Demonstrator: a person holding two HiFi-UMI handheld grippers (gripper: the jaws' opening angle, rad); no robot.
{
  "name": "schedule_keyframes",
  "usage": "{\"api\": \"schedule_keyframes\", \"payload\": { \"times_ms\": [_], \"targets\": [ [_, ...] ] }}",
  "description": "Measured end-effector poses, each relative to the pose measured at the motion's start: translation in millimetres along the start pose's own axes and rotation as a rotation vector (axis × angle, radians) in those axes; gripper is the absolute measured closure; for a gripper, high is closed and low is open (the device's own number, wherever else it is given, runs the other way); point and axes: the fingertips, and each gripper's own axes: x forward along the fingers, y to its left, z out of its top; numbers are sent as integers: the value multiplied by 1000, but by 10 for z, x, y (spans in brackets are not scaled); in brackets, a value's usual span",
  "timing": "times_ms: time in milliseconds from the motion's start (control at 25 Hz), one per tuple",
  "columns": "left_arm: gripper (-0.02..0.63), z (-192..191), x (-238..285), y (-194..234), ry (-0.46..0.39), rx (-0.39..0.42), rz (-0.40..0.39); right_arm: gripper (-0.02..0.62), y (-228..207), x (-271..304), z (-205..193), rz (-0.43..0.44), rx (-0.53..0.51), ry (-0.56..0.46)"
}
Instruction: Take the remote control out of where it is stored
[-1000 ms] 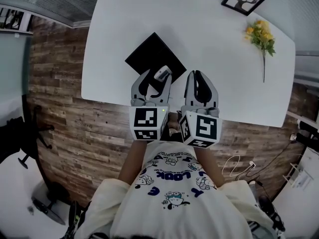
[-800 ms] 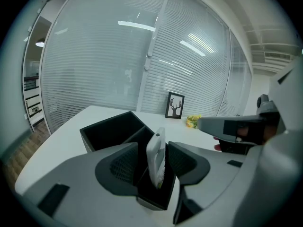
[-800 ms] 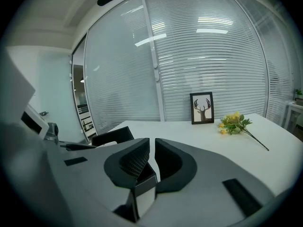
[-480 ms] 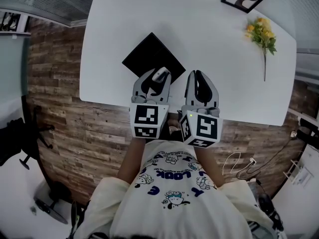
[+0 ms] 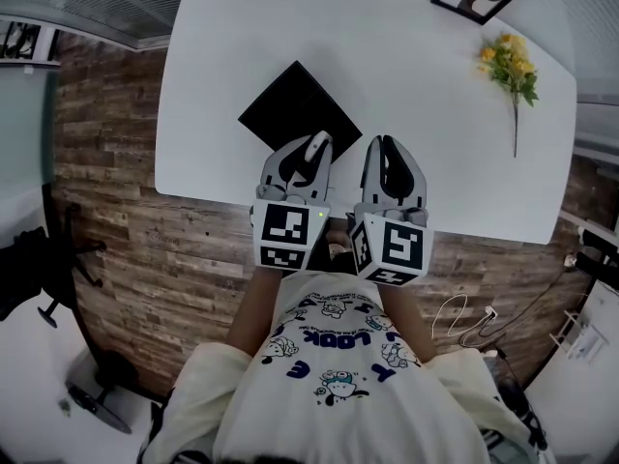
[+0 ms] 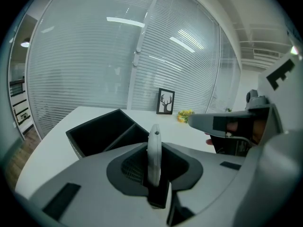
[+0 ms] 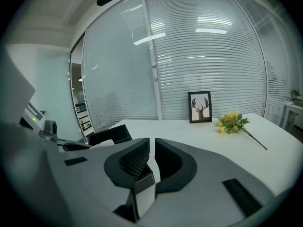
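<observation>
- Centre frame, the left gripper has just been closing on the slim grey remote control, now clamped edge-on for lifting.
- The black storage box sits just above it; the right gripper, closed and empty, waits alongside.

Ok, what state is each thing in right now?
left gripper, jaws have just been closing, now gripping the remote control
remote control, upright between those jaws, outside the black box
right gripper, shut, empty
black box, open top, both compartments look empty
flowers, lying flat on the table
picture frame, standing upright
</observation>
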Motion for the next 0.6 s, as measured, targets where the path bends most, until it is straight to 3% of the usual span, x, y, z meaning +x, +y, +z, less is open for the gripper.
{"api": "schedule_keyframes", "payload": {
  "times_ms": [600],
  "targets": [
    [529,421,-291,-166,-104,31,-16,541,23,-188,175,10,5,-55]
  ]
}}
